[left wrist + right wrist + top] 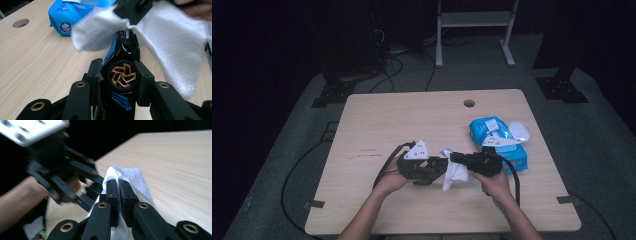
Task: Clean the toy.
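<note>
Wiping is the step in hand, by my reading. The left gripper (120,75) has its jaws clamped on a black-and-blue toy car (122,57), pads pressing either side of a gold-spoked wheel (123,76), the car's body running away from the camera. The right gripper (118,187) has its jaws pinched nearly together on a white wipe (130,182), which drapes over the car's far end above the middle of the table (377,125).

To do it well, I judge the left grip should keep the car firm while the right drags the wipe along the glossy body in short strokes, holding enough cloth clear of the jaws that cloth, not plastic, meets the paint.

The left gripper view gives the wheel, the glossy shell and the wipe's contact with it. The right gripper view gives the pinch on the wipe and the other gripper beyond, blurred. The high view places the left gripper (424,167) and right gripper (474,162) nose to nose, with the blue wipes pack (497,145) just right of them, flap open.
</note>
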